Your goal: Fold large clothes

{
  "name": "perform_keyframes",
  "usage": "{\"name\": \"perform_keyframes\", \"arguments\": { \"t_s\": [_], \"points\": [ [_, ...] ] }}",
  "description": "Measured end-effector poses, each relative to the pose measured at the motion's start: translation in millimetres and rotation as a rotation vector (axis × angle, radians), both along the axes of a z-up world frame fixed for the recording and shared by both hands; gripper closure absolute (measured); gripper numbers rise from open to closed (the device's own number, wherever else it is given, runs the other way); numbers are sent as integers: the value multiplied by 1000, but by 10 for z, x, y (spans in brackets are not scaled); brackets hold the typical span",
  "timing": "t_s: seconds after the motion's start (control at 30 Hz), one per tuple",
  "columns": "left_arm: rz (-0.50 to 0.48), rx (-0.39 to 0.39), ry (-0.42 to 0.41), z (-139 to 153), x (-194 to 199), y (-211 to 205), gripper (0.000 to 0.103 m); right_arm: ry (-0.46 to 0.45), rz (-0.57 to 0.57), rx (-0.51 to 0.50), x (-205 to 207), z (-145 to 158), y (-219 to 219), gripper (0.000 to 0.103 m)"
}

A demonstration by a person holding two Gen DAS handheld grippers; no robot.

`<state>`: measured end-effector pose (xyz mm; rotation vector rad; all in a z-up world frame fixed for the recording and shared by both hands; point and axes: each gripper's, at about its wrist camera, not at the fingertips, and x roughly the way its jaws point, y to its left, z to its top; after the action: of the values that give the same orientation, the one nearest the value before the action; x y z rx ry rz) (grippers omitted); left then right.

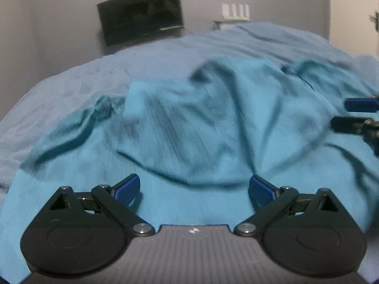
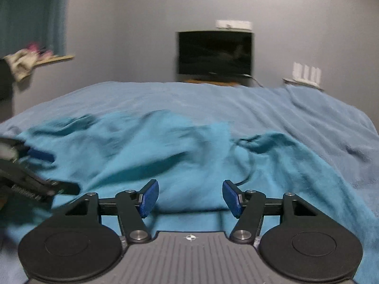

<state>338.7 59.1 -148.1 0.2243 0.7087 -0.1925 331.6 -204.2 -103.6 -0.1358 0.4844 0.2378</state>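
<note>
A large teal garment (image 1: 189,123) lies rumpled on the bed, with a twisted sleeve at its left in the left wrist view. My left gripper (image 1: 194,189) hovers over its near part, jaws wide and nothing between the blue pads. The right gripper's fingers (image 1: 360,105) poke in at that view's right edge. In the right wrist view the same garment (image 2: 146,151) spreads ahead, and my right gripper (image 2: 190,197) stands open above its near edge, pads not touching cloth. My left gripper (image 2: 47,172) shows blurred at the left edge there.
A light blue blanket (image 2: 272,108) covers the bed under the garment. A dark TV (image 2: 214,53) hangs on the far wall, with a white router (image 2: 306,73) to its right. A shelf with cloths (image 2: 28,59) sits at the left, by a curtain.
</note>
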Motion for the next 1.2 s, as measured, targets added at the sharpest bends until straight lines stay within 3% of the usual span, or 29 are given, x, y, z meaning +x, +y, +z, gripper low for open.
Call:
{"name": "perform_keyframes", "arguments": {
  "t_s": [0.07,0.13,0.2,0.23,0.37,0.43,0.47,0.57,0.7,0.87,1.0,1.2],
  "points": [
    [-3,51,24,-68,-135,-11,4,43,50,-37,-139,-43,149,41],
    [22,74,30,-90,-250,55,4,70,53,-163,-218,-203,257,41],
    [63,79,34,-95,-358,175,4,79,-15,-250,-282,-298,198,40],
    [87,82,30,-98,-416,245,4,92,-66,-234,-297,-273,98,37],
    [177,50,16,-73,-581,410,3,124,-358,-133,-416,-155,-446,38],
    [199,56,-26,-46,-688,376,3,121,-410,-2,-556,-65,-650,40],
    [202,56,-55,-27,-756,347,3,110,-420,79,-668,1,-727,40],
    [142,55,-128,34,-978,217,3,62,-410,167,-986,125,-727,36],
    [-25,172,-223,10,-1287,-173,3,122,-372,272,-1327,156,-642,29],
    [-106,311,-147,-262,-1277,-397,3,264,-432,416,-1416,7,-726,29],
    [-102,291,-120,-321,-1199,-361,3,265,-474,491,-1341,-161,-810,28],
    [-109,209,-123,-287,-1218,-282,3,172,-514,687,-1064,-363,-1014,26]
  ]
}}
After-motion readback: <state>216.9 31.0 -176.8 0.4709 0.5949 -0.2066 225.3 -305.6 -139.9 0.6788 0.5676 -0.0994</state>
